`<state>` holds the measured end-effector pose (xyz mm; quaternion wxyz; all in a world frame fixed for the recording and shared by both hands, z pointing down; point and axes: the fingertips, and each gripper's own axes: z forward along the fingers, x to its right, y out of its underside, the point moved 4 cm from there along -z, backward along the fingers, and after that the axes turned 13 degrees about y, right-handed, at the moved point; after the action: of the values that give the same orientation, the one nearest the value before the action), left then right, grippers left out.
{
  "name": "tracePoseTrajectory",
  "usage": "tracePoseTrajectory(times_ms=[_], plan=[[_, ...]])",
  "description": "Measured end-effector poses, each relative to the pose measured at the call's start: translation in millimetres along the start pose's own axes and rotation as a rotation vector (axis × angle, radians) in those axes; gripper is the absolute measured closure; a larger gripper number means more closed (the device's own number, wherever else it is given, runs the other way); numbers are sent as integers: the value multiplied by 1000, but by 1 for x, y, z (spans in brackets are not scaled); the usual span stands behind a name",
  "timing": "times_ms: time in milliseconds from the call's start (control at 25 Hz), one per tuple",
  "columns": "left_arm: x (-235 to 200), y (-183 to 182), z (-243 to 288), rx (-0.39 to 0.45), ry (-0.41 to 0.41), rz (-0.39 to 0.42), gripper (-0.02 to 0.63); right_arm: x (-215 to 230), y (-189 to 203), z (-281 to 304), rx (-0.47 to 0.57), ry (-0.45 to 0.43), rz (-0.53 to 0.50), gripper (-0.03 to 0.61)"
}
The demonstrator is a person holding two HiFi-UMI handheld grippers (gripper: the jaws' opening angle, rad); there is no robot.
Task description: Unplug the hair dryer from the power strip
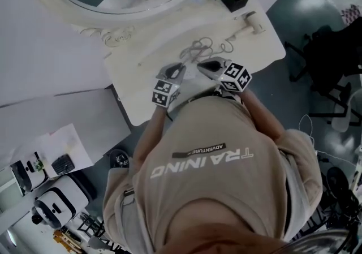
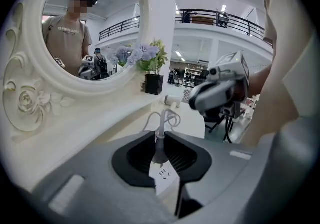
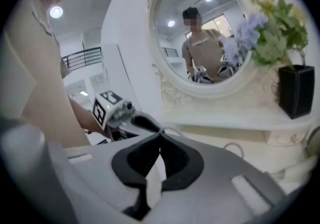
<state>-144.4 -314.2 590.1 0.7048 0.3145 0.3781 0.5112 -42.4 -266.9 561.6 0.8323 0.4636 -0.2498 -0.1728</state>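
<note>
Left gripper (image 2: 159, 137) fingers are clamped on the plug (image 2: 159, 154); right gripper (image 3: 160, 137) fingers are together, empty. The unrestrained power strip (image 2: 166, 178) may lift with the plug.

I wear a beige cotton T-shirt (image 1: 215, 168) with white block lettering, a small black label strip and sleeves that appear short. My left gripper (image 1: 172, 70) and right gripper (image 1: 210, 66) have grey moulded bodies and black ribbed jaw pads. Each carries a white cube of black square markers (image 1: 166, 92).
</note>
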Motion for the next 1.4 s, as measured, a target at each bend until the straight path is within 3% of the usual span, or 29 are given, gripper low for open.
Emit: tracePoseTrajectory(times_ms=[240, 360, 840, 1080, 1400], plan=[[9, 0, 3, -4, -16, -3, 552, -5, -106, -72, 448, -10, 17, 575], [12, 2, 3, -7, -24, -13, 551, -7, -135, -84, 551, -14, -15, 575], [16, -6, -5, -5, -32, -12, 551, -1, -155, -98, 580, 32, 0, 575], [15, -8, -11, 6, -53, -11, 551, -1, -151, -88, 506, 132, -164, 574], [11, -7, -13, 33, -59, -18, 552, 1, -148, -87, 460, 172, -164, 575]])
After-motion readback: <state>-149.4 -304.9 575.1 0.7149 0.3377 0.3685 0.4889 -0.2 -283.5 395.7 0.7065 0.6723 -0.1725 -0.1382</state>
